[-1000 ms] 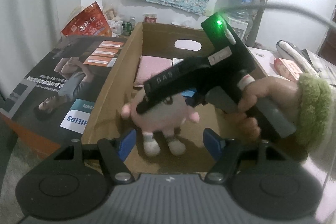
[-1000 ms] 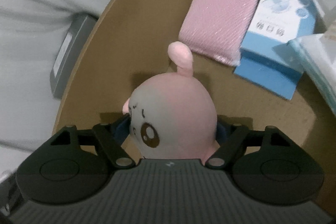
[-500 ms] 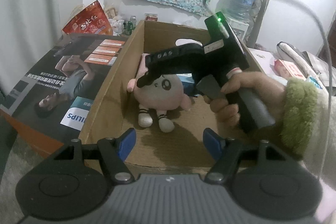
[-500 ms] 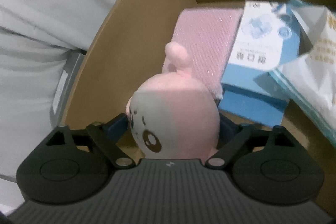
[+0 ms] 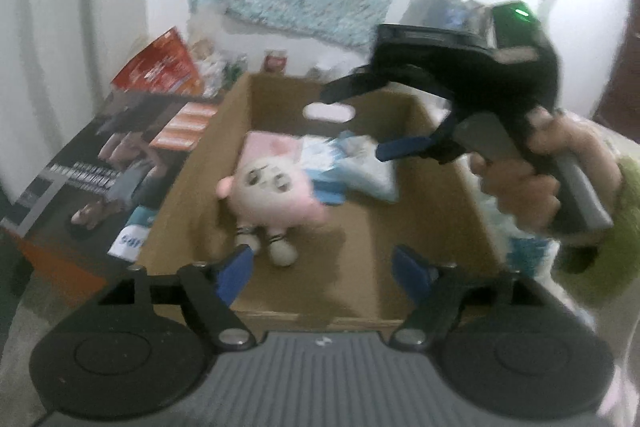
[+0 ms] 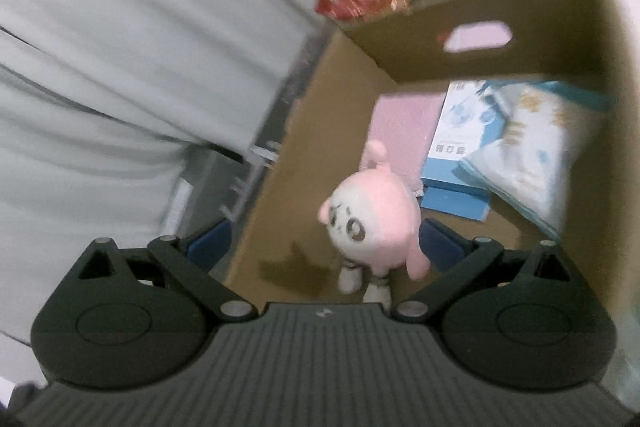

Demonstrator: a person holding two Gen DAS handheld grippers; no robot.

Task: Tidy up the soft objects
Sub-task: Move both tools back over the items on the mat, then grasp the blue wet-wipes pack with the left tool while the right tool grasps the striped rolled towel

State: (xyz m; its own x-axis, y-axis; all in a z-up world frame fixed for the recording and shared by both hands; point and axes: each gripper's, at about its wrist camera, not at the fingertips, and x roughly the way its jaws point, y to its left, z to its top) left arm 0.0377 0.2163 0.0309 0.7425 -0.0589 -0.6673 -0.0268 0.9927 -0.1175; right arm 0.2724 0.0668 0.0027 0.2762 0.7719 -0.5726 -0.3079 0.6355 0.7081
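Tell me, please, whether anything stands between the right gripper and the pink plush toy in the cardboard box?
Nothing visible does. The plush toy stands free on the floor of the cardboard box, and the right gripper is above it, jaws opening with nothing between them. The pink pack and blue box lie behind the toy.

We see a small plush toy inside the cardboard box, near its left wall. It is round and pink, with a white face, dark eyes, a stubby ear and striped white feet. It rests on the box floor, its head toward a flat pink pad behind it, free of any grip.
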